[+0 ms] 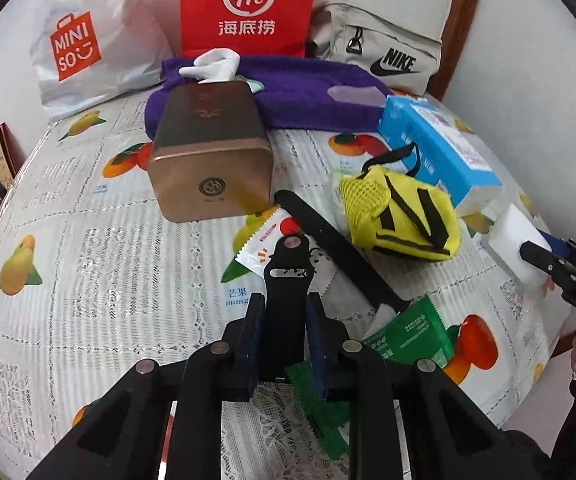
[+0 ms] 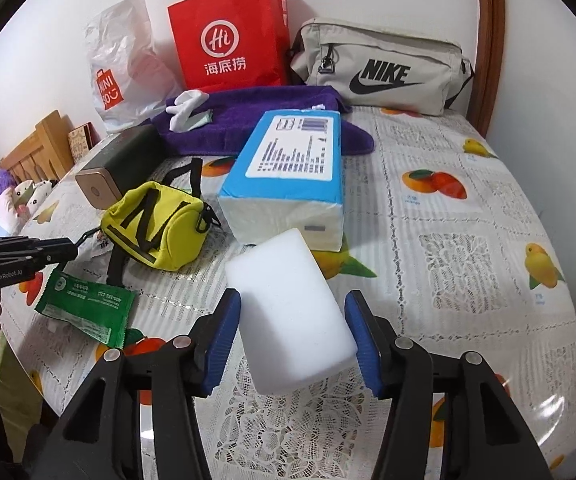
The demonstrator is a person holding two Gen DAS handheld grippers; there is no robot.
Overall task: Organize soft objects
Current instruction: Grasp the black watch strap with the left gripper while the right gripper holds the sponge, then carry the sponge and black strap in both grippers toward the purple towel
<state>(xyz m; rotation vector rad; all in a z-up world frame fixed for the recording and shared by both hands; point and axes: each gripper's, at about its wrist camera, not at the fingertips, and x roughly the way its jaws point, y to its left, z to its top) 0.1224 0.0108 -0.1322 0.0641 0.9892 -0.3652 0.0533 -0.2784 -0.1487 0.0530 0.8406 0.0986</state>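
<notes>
The tabletop point(image 2: 468, 216), under a lace cloth printed with fruit, carries everything. At its far edge stand a red paper bag point(image 2: 230, 36), a white plastic shopping bag point(image 1: 88, 40) and a grey Nike pouch point(image 2: 380, 70). In front of them lies a purple towel point(image 1: 308, 88) with a white glove point(image 2: 186, 106) on it. A blue tissue pack point(image 2: 292, 176) rests on the towel's near edge, and a bronze box point(image 1: 208, 148) lies on its side with its far end on the towel.

Near the tissue pack sits a yellow pouch point(image 2: 160, 228) with black stripes. A black strap point(image 1: 328, 240) runs across the cloth beside it.

The white sponge point(image 2: 292, 308) is between the spread blue pads of the right gripper point(image 2: 292, 320), its far end near the tissue pack; the jaws stand open around it, and contact is unclear.

A green sachet point(image 2: 84, 304) lies flat by the left gripper point(image 1: 284, 320), whose jaws pinch the end of the black strap. A small white sachet point(image 1: 264, 244) lies under the strap.
</notes>
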